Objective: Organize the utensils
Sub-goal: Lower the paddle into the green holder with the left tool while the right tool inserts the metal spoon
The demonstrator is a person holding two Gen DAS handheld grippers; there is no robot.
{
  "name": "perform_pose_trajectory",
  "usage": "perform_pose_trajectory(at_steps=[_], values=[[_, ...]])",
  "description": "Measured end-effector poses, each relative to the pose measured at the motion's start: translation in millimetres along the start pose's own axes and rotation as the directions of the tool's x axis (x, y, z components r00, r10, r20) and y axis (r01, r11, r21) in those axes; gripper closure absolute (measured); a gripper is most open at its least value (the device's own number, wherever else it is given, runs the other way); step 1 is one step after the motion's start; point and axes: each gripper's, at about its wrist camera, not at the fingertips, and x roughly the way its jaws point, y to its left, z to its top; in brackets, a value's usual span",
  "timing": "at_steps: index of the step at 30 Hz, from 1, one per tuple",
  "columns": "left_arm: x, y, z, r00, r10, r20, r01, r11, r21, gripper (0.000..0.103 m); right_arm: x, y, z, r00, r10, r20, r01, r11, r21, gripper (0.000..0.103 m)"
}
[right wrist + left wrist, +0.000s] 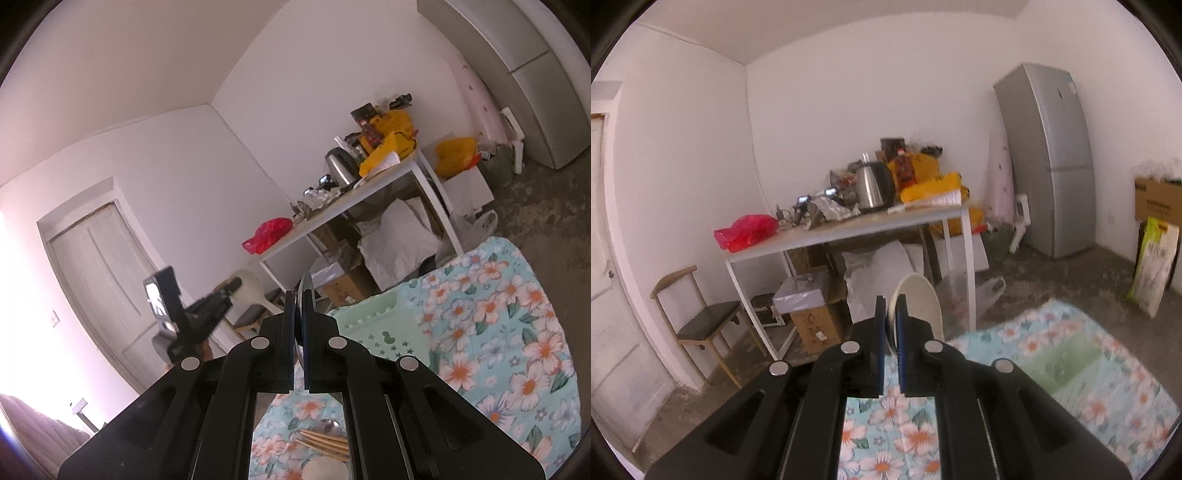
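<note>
In the left wrist view my left gripper (891, 306) is shut on the rim of a cream dish (921, 299), which stands on edge above the floral cloth (1052, 354). The right wrist view shows that same left gripper (235, 285) at the left, raised in the air with the cream dish (253, 290). My right gripper (300, 297) is shut on a thin shiny metal disc (307, 282), held edge-on between its pads. Below the right gripper lie wooden chopsticks (325, 439), a metal spoon (330, 424) and a pale round object (325, 470) on the cloth.
A mint-green plastic basket (373, 325) sits on the floral cloth just beyond the right gripper. Farther off are a white table (849, 234) piled with a kettle and bags, a chair (701, 321), boxes on the floor and a grey fridge (1049, 158).
</note>
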Motion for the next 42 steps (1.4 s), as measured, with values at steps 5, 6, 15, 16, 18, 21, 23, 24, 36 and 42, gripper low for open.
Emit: perform_pose_trajectory(at_steps=[5,6,15,16,18,21,23,24,36,42], values=[[26,-2,-6,0.998,-0.002,-0.057,0.001,1.0,-0.008,0.099,6,-1,-4,1.0,-0.005,-0.019,0.005,1.0,0.013,0.101],[32,-5,-10,0.997,-0.012,-0.083,0.011,1.0,-0.005,0.099,6,-2,-4,1.0,-0.008,-0.021,0.008,1.0,0.015,0.101],[56,-26,-65,0.966,-0.098,-0.239,0.103,0.995,0.006,0.095,13,-12,0,0.999,-0.013,-0.037,0.015,0.999,0.046,0.101],[59,-25,-73,0.957,-0.129,-0.261,0.127,0.992,-0.027,0.095,15,-13,1,0.999,-0.007,-0.037,0.009,0.999,0.048,0.101],[65,-23,-81,0.94,-0.175,-0.292,0.157,0.984,-0.084,0.091,23,-13,8,0.999,0.019,-0.032,-0.017,0.999,0.051,0.101],[71,-21,-92,0.917,-0.236,-0.323,0.186,0.967,-0.177,0.08,33,-9,24,0.998,0.064,-0.006,-0.064,0.997,0.042,0.101],[72,-21,-97,0.904,-0.269,-0.332,0.204,0.955,-0.216,0.073,42,-6,37,0.995,0.101,0.015,-0.101,0.994,0.031,0.101],[72,-22,-100,0.9,-0.279,-0.335,0.211,0.951,-0.226,0.07,47,-5,44,0.992,0.119,0.03,-0.119,0.993,0.023,0.101],[73,-26,-100,0.89,-0.302,-0.342,0.224,0.942,-0.249,0.065,144,-49,60,0.988,0.156,0.003,-0.156,0.985,0.066,0.101],[73,-26,-100,0.89,-0.302,-0.341,0.224,0.942,-0.25,0.062,160,-72,20,0.99,0.048,-0.129,-0.039,0.997,0.07,0.1]])
